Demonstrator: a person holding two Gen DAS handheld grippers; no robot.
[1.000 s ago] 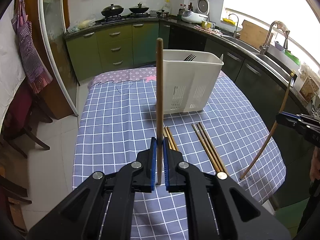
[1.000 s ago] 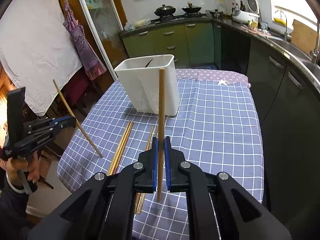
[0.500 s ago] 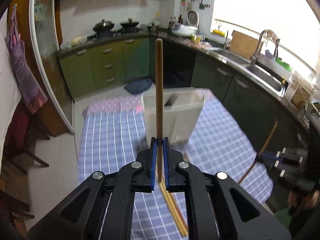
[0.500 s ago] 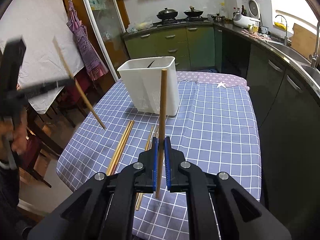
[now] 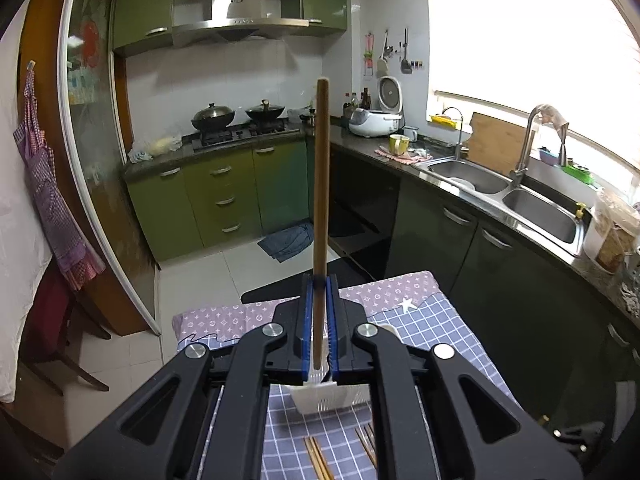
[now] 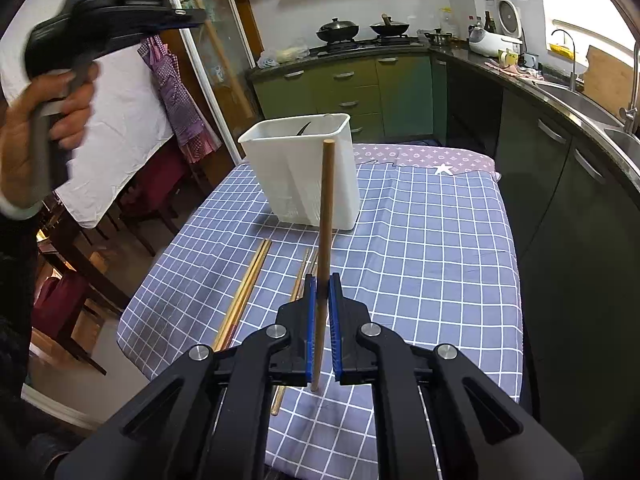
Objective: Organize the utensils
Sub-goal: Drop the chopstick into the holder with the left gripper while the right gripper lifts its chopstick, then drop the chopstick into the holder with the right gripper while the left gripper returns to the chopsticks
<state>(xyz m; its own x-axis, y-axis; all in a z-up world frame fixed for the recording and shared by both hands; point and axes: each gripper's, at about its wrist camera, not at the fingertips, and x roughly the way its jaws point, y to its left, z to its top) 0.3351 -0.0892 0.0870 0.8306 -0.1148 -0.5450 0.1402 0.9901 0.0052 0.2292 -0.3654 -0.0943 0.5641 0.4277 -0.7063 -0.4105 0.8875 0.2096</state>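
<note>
My left gripper (image 5: 319, 280) is shut on a wooden chopstick (image 5: 321, 184) that stands upright between the pads. It is raised high above the white utensil holder (image 5: 320, 400), which shows just below the fingers. It shows at upper left in the right wrist view (image 6: 192, 16). My right gripper (image 6: 321, 280) is shut on another wooden chopstick (image 6: 325, 216), upright, above the table in front of the white utensil holder (image 6: 304, 176). A dark utensil sits inside the holder. Several loose chopsticks (image 6: 244, 292) lie on the blue checked tablecloth (image 6: 420, 248).
Green cabinets and a stove with two pots (image 5: 232, 116) line the far wall. A counter with a double sink (image 5: 520, 196) runs along the right. Chairs (image 6: 60, 300) and a white hanging cloth (image 6: 120, 128) are left of the table.
My left gripper has risen and tilted up with its chopstick, now over the holder and facing the kitchen wall. My right gripper has stayed nearly still with its chopstick.
</note>
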